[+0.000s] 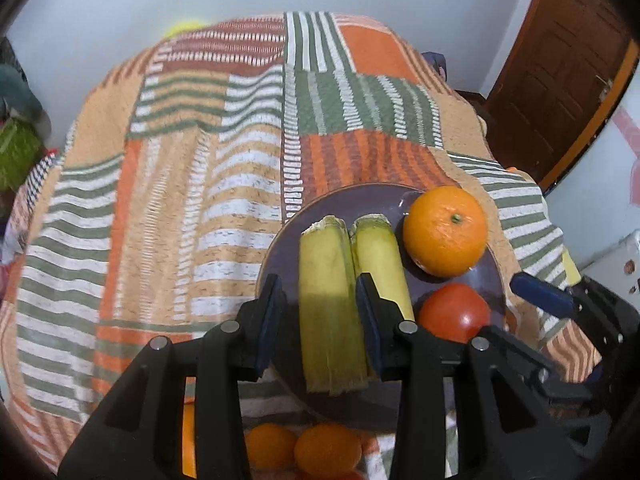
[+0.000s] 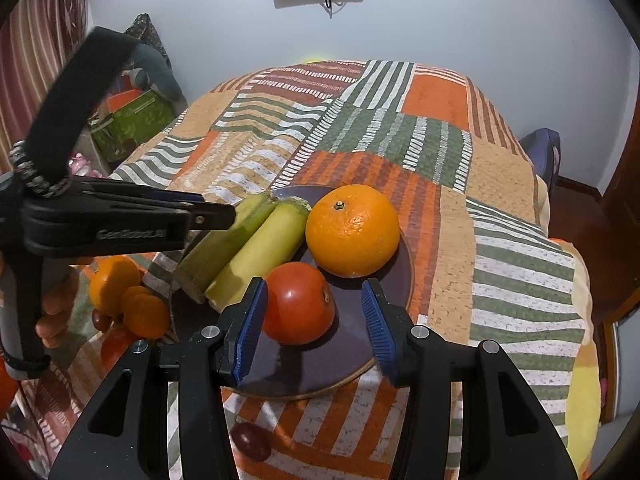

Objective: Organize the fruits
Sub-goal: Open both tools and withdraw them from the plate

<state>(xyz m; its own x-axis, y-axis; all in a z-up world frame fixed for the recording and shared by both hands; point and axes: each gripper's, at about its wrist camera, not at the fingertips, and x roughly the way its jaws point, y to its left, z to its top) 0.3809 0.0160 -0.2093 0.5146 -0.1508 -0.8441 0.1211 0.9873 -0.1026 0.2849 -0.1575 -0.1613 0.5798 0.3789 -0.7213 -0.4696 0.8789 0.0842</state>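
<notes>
A dark purple plate [image 1: 288, 248] [image 2: 356, 360] holds two yellow-green banana pieces [image 1: 332, 304] [image 2: 256, 248], a large orange [image 1: 446, 230] [image 2: 352, 230] and a red tomato [image 1: 456, 316] [image 2: 298, 304]. My left gripper [image 1: 320, 320] is open, its fingers astride the left banana piece, with a gap on the left side. My right gripper [image 2: 314, 324] is open over the plate's near side, the tomato just inside its left finger [image 2: 250, 328]. Small oranges [image 1: 304, 450] [image 2: 132, 300] lie on the cloth beside the plate.
The table has a patchwork orange, green and white cloth [image 1: 200, 160] [image 2: 400, 140]. A dark red grape-like fruit [image 2: 252, 440] lies near the front edge. The left gripper's body [image 2: 100, 220] reaches in from the left. A wooden door [image 1: 560, 60] stands at right.
</notes>
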